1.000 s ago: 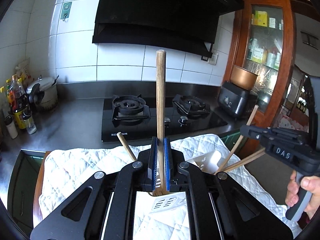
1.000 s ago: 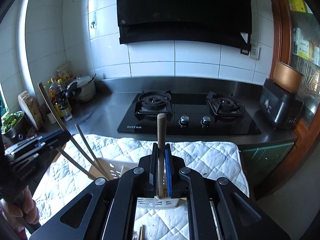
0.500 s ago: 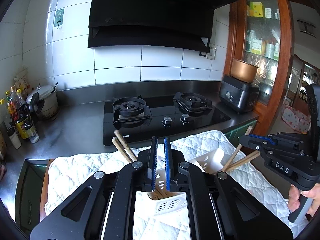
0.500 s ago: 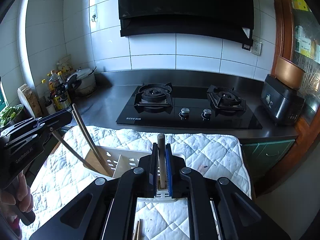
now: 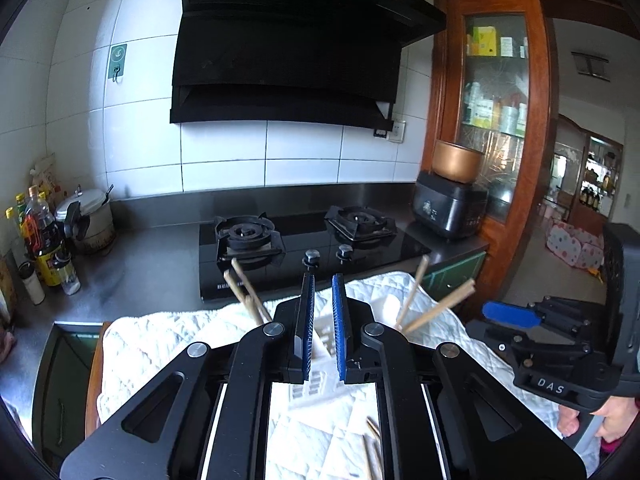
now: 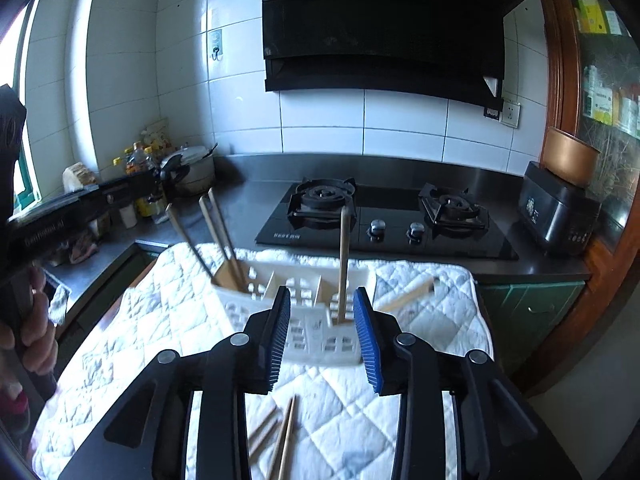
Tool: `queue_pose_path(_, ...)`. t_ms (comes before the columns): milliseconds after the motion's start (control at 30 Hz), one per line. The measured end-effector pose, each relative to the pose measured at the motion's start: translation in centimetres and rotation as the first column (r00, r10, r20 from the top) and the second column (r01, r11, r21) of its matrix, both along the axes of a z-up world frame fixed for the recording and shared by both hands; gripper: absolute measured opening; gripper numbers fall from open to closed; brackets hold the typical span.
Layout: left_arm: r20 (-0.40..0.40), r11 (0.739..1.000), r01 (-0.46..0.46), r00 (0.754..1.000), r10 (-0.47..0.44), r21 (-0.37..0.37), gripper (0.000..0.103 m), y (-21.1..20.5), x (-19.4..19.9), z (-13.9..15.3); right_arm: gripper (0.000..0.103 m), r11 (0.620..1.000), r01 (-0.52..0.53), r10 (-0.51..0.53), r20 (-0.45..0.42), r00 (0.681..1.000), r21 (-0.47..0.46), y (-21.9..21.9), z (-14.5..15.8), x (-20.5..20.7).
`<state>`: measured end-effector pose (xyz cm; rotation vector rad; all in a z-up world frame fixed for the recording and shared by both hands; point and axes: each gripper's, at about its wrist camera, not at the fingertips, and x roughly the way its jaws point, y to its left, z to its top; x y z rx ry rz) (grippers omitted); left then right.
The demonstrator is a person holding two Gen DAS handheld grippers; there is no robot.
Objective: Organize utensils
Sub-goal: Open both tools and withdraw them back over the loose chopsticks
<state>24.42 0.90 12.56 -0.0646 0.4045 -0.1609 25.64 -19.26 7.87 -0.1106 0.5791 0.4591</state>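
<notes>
A white slotted utensil caddy (image 6: pixel 304 320) stands on a white quilted mat (image 6: pixel 160 320). Several wooden chopsticks (image 6: pixel 218 236) lean in its left compartment, and one chopstick (image 6: pixel 342 264) stands upright in its right compartment. Another chopstick (image 6: pixel 408 292) leans out to the right. My right gripper (image 6: pixel 322 304) is open and empty just in front of the caddy. My left gripper (image 5: pixel 322 292) is open and empty above the caddy (image 5: pixel 320 364). Loose chopsticks (image 6: pixel 280 436) lie on the mat near me.
A black gas hob (image 6: pixel 384 220) sits behind the mat on a steel counter. Bottles and a pot (image 6: pixel 188 168) stand at the back left. A black appliance (image 6: pixel 556 216) stands at the right by a wooden cabinet.
Both grippers let go of their chopsticks, which now stand in the caddy. Both jaws opened, the right ones wider, and the grippers pulled back and up.
</notes>
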Motion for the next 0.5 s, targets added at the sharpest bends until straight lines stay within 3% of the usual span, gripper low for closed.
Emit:
queue_pose_path(267,-0.073,0.999,0.031,0.997,-0.034,-0.034,0.01,-0.4,-6.9,-4.3,0.035,1.0,-0.028,0.026,-0.121,0.992,-0.01,-1.6,-6.7,-6.3)
queue_pose_path(367,-0.111,0.999,0.024,0.993,-0.027,-0.027,0.021,-0.8,-8.7,-6.8,0.034,0.999,-0.03,0.027,-0.16,0.987,-0.021,-1.7,-9.6,-8.1)
queue_pose_path(500,-0.16,0.999,0.005,0.987,-0.013,-0.048,0.022,-0.4,-10.7,-10.0,0.029,0.999,-0.031,0.025,-0.206,0.978,-0.025,-1.6,-12.7,-9.7)
